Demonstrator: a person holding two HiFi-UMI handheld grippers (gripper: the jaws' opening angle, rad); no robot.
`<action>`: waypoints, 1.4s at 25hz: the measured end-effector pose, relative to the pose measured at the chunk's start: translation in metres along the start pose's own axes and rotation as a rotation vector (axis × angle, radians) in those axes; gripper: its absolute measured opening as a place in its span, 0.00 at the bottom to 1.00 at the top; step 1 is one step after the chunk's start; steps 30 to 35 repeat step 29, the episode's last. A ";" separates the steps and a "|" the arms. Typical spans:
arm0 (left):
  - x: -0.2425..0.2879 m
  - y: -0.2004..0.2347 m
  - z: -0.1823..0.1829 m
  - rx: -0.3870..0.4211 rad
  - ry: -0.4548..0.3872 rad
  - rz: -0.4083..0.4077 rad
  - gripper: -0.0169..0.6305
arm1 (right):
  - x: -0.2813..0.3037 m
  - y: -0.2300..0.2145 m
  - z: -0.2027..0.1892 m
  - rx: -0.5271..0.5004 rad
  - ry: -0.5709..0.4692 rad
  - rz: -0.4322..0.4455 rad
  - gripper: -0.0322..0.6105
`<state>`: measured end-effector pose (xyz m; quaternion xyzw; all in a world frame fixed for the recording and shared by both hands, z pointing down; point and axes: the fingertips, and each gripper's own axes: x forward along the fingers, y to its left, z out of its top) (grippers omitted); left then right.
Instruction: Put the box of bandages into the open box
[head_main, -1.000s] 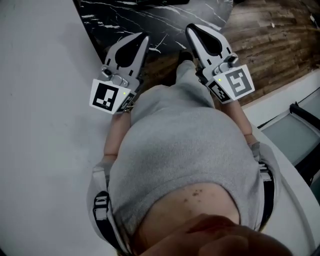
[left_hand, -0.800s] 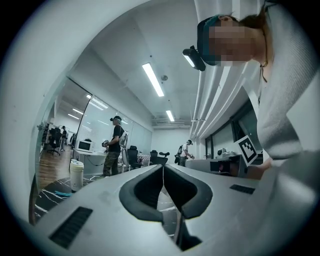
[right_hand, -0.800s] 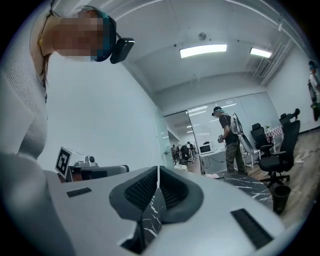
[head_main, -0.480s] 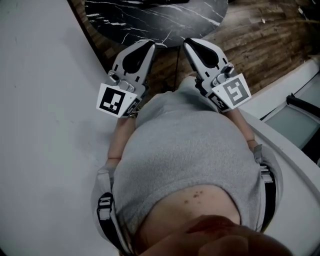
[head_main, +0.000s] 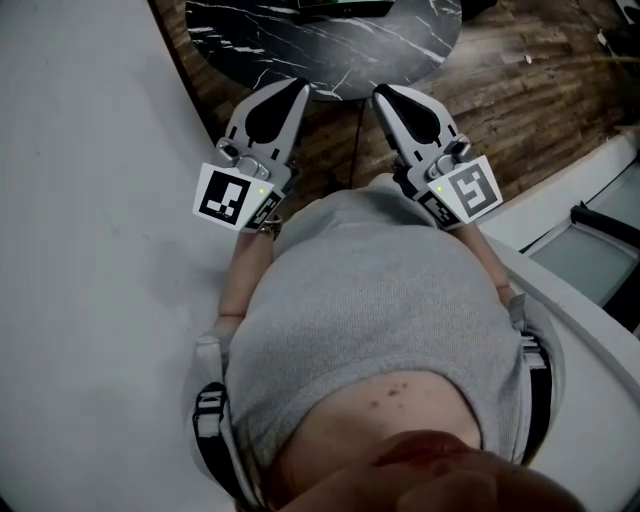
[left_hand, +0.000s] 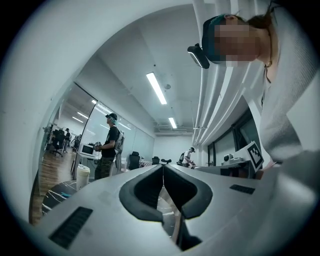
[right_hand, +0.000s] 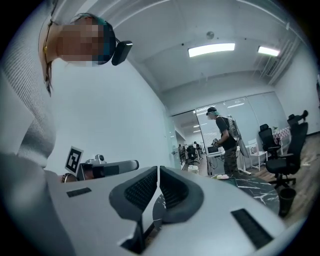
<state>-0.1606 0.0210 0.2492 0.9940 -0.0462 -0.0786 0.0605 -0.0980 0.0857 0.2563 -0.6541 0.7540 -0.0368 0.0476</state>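
Box of bandages and open box: neither can be made out in any view. A dark item with a green edge (head_main: 345, 6) lies on the black marble bench (head_main: 330, 45) at the top border of the head view, too cropped to identify. Left gripper (head_main: 293, 88): jaws clenched, pads meeting along one seam in the left gripper view (left_hand: 163, 168), nothing between them. Right gripper (head_main: 385, 93): jaws likewise pressed together in the right gripper view (right_hand: 158, 171), nothing held. Both grippers are held close in front of the person's grey top (head_main: 370, 300), side by side and apart from each other, tips pointing toward the near rim of the bench and clear of it. Each shows its marker cube nearest the body, the left cube (head_main: 228, 195) and the right cube (head_main: 468, 188). Wooden floor (head_main: 530, 90) lies beneath the grippers and round the bench; a plain white wall (head_main: 80, 200) fills the left side of the head view. Black harness straps (head_main: 205, 420) run down both sides of the torso. Both gripper views look out into an office: a standing person in dark clothing with a cap (left_hand: 107, 145) (right_hand: 225, 140), ceiling strip lights (left_hand: 157, 88), and office chairs (right_hand: 280, 155) at the right of the right gripper view.
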 end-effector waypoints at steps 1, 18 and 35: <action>0.000 -0.001 -0.002 0.005 0.001 -0.004 0.05 | -0.002 -0.002 0.000 0.005 -0.001 -0.009 0.16; -0.003 -0.006 -0.007 0.014 0.018 0.009 0.05 | -0.008 -0.009 0.000 0.014 0.002 -0.019 0.16; 0.002 -0.008 -0.006 0.018 0.024 0.001 0.05 | -0.010 -0.014 0.000 0.021 0.009 -0.026 0.16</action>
